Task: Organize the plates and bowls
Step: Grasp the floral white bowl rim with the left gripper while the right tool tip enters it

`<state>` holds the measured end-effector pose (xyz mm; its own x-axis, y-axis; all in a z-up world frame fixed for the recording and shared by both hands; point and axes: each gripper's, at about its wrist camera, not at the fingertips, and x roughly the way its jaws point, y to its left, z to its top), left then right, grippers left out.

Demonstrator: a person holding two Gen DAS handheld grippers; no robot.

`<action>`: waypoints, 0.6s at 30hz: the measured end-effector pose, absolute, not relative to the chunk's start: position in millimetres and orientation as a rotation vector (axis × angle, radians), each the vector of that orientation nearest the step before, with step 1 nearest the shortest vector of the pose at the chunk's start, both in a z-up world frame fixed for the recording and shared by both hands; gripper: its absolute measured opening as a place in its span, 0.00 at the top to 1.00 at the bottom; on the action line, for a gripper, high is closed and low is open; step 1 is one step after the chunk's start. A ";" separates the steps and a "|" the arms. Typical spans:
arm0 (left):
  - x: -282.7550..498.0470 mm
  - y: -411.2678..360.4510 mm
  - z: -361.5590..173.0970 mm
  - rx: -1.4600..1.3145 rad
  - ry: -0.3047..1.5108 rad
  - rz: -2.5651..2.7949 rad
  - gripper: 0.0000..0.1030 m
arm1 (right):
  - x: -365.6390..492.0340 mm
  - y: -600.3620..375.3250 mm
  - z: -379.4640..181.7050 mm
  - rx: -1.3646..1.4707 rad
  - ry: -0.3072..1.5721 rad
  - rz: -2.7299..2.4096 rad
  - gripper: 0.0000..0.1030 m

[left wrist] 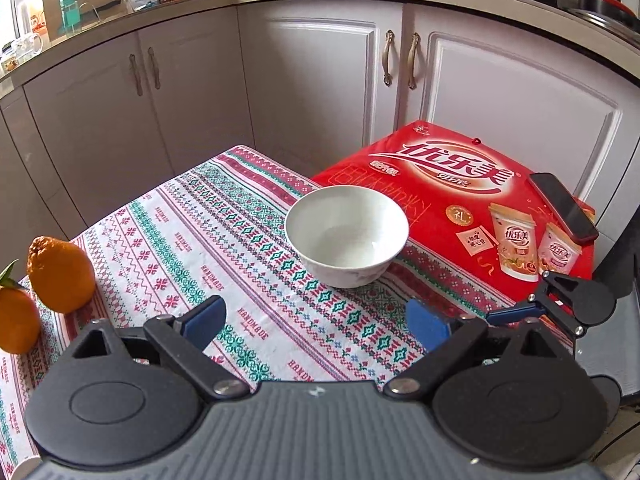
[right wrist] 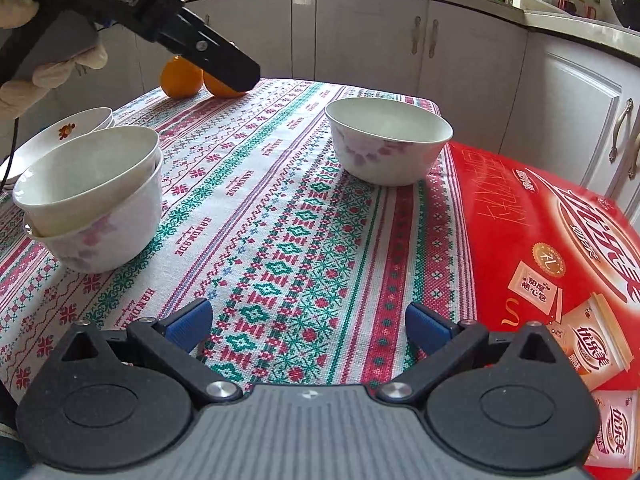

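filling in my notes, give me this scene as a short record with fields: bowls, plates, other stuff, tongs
lone bowl: upright, empty, on the tablecloth beside the red box
stacked bowls: two nested, top one tilted
plates: stacked behind the nested bowls
oranges: two, at the table's edge
phone: lying on the red box
left tongs: open, empty, facing the lone bowl
right tongs: open, empty, over the cloth

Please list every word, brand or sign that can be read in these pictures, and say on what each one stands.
"HANDMADE": repeated along the tablecloth.
"优乐美": large on the red box, and again on the cups printed on it.
"礼": gold seal on the red box.
"GenRobot.AI": on the left gripper.
Small print on the box and the countertop bottle labels: too blurred to read.
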<state>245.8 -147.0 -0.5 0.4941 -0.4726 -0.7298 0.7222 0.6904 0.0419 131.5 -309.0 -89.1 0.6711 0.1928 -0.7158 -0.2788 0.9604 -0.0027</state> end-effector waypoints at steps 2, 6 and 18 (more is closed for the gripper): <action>255.1 -155.0 -2.5 0.368 0.766 -0.760 0.07 | 136.0 -311.3 -86.8 -0.116 0.804 0.240 0.00; 271.1 -170.9 -5.1 0.388 0.762 -0.783 0.07 | 149.4 -323.6 -73.9 -0.142 0.748 0.215 0.00; 316.1 -211.8 -29.0 0.404 0.814 -0.822 0.07 | 218.8 -340.0 -57.6 -0.209 0.636 0.269 0.00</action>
